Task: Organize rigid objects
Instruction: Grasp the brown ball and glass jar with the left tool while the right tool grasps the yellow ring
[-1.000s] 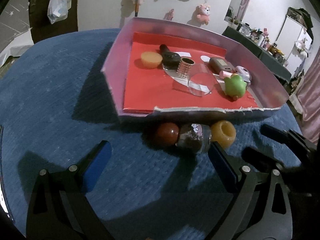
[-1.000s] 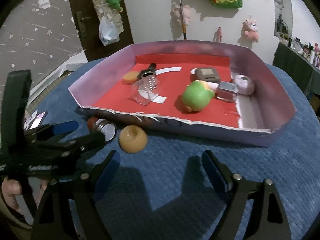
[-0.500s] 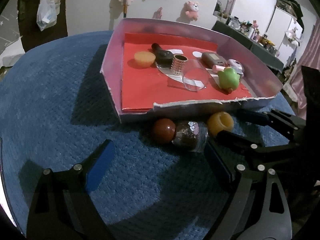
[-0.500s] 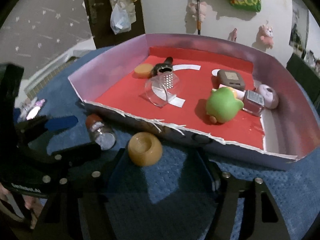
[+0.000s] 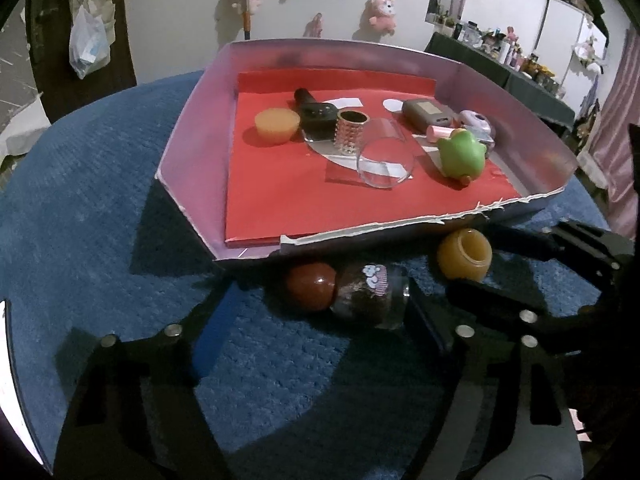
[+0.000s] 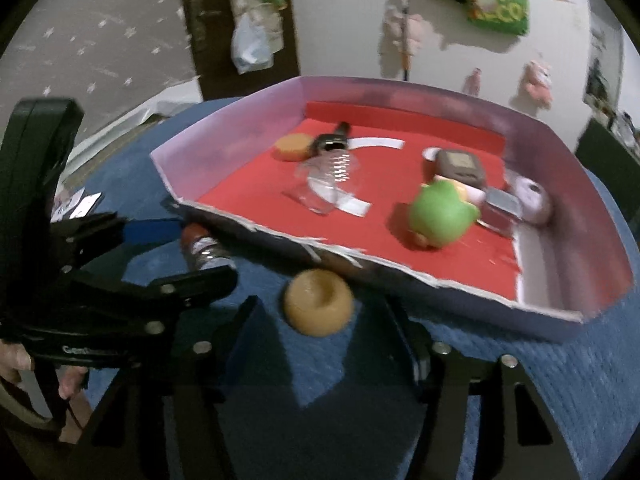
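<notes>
Progress, as judged: sorting partly done. Most rigid items lay inside the pink-walled tray (image 5: 192, 128) with its red liner, which stood on the blue-carpeted table (image 5: 100, 200); two items remained outside, against the tray's near wall.

Outside the tray, left to right in the left wrist view:
- One small glass jar with a brown-red cap (image 5: 348, 294), lying on its side, dark contents, touching the foot of the near wall. The left gripper (image 5: 316, 320) straddled it, jaws closing; its pads were not yet pressing on the jar.
- One amber ring-shaped holder (image 5: 464, 254), just beside the jar, toward the tray's near right corner. The right gripper (image 6: 320, 320) was closing around it; the holder sat between the fingers, contact not seen.

Inside the tray, left to right:
- One yellow-orange cup-shaped piece (image 5: 277, 125), toward the far left corner.
- One black handled item (image 5: 314, 110), just beside it; kind uncertain.
- One studded metallic cylinder (image 5: 351, 132), upright.
- One clear glass tumbler (image 5: 384, 159), on its side, at mid-tray.
- One grey-brown handheld device with a screen (image 5: 426, 114), toward the far right.
- One green frog-like toy (image 5: 460, 154).
- One pink stick-shaped item (image 5: 438, 133), partly hidden behind the toy.
- One pale lilac rounded gadget (image 5: 476, 122), near the right wall.
- One small silvery box (image 6: 504, 208), seen in the right wrist view only.

Tally: nine in the tray, two left to move.
</notes>
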`<state>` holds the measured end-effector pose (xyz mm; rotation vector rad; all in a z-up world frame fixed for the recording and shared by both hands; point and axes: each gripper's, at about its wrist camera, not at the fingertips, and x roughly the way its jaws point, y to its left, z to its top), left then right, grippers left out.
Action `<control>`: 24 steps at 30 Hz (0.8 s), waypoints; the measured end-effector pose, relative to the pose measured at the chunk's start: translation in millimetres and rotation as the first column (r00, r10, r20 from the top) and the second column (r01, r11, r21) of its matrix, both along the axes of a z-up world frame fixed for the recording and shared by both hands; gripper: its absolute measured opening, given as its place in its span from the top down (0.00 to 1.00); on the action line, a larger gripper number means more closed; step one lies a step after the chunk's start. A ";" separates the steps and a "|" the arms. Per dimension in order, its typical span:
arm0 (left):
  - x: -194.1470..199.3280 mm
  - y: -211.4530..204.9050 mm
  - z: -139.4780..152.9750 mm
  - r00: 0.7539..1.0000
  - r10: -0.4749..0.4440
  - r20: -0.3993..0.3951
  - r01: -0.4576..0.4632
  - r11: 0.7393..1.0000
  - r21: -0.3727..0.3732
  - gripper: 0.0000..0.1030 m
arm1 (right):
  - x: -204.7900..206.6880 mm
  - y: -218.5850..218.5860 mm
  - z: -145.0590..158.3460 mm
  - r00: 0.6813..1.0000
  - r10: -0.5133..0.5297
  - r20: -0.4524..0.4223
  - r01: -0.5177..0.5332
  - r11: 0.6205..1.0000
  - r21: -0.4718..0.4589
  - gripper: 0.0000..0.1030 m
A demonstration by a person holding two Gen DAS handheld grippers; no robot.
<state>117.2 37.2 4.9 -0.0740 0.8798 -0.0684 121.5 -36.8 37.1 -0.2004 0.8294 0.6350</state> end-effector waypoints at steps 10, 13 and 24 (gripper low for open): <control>-3.3 -5.7 1.8 0.999 -0.028 0.020 0.028 1.000 -0.009 0.47 | 2.2 0.6 -1.4 1.000 -0.009 -0.005 0.009 1.000 -0.010 0.61; -6.0 -5.1 3.0 0.999 -0.028 0.016 0.028 0.999 -0.019 0.47 | -0.4 -4.5 1.8 1.000 -0.015 -0.015 0.016 1.000 0.010 0.61; -24.8 -12.8 18.3 0.998 -0.047 0.047 0.048 0.998 -0.033 0.47 | -19.4 -15.0 23.4 1.000 0.000 -0.016 0.001 0.997 0.080 0.61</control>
